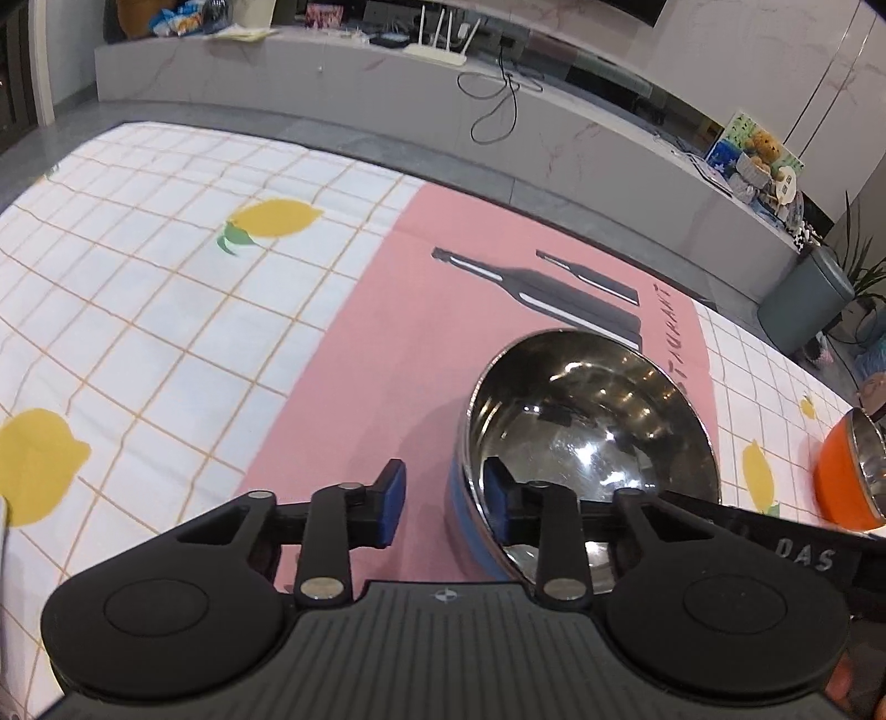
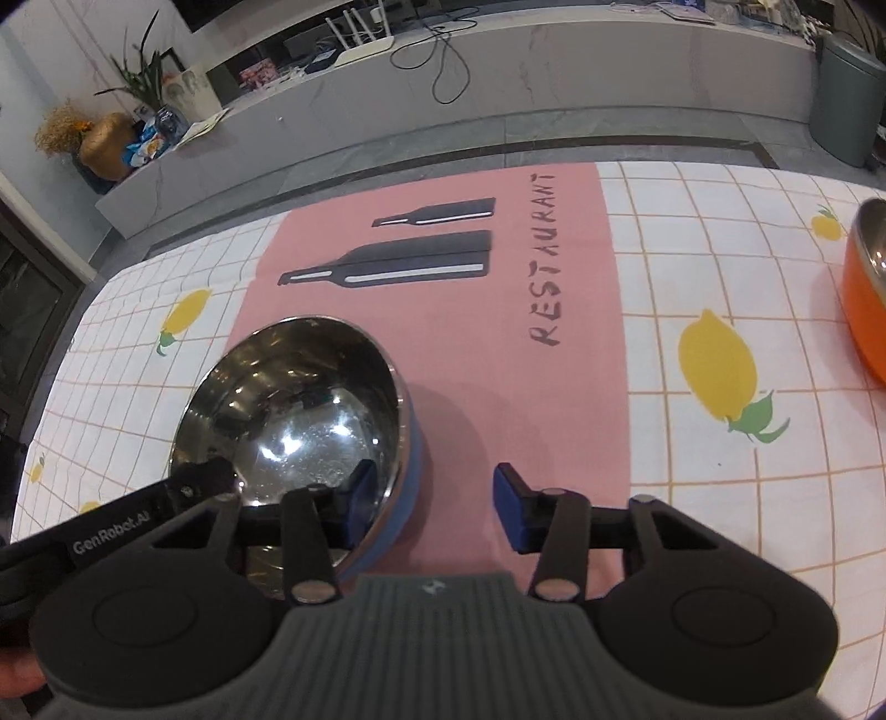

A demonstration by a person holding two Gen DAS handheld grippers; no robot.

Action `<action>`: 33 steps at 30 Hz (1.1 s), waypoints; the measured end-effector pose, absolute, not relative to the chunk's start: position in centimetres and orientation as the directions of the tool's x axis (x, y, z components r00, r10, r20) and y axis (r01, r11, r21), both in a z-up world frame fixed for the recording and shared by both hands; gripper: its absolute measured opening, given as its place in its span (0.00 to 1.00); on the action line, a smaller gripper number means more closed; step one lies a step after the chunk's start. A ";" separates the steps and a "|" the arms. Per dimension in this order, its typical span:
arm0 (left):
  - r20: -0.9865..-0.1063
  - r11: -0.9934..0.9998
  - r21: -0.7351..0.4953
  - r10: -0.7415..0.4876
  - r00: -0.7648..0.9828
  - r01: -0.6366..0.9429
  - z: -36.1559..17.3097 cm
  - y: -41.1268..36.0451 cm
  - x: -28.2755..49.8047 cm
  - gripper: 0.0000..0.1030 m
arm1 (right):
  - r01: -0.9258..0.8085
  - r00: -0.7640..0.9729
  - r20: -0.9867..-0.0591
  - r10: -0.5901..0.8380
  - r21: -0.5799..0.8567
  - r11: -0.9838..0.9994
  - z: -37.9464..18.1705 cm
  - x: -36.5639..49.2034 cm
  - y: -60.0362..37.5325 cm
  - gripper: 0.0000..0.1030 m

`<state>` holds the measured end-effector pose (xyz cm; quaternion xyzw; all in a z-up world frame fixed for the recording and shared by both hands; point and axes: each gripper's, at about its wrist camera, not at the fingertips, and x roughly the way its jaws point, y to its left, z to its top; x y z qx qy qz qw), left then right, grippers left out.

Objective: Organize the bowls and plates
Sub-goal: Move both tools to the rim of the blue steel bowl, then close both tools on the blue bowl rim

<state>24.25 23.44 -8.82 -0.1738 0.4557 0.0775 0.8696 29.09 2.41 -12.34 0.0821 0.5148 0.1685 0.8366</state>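
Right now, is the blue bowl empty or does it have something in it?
Empty. The blue bowl sits upright on the pink mat, and its shiny steel inside shows only reflections.

Before you lies a lemon-print grid tablecloth (image 2: 692,266) with a pink placemat (image 2: 470,343) — printed with two dark bottles and "RESTAURANT". Beyond it, a grey ledge (image 1: 332,72) carries a white router (image 1: 437,52) and a trailing black cable (image 1: 498,105) — a grey bin (image 2: 847,105) stands beside.

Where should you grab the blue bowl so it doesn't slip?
Grab the blue bowl by its thin rim, one finger inside, one outside. Its shiny sides are round and would probably slip; the rim is a narrow edge that fits between fingers. The left gripper and right gripper already straddle it, open, on opposite sides near the cameras.
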 end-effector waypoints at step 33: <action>-0.719 0.963 -0.213 -0.040 0.694 -0.165 0.1 9.5 11.2 0.10 | -0.189 0.606 -0.711 0.357 0.307 0.933 -4.5 13.3 -9.0 0.08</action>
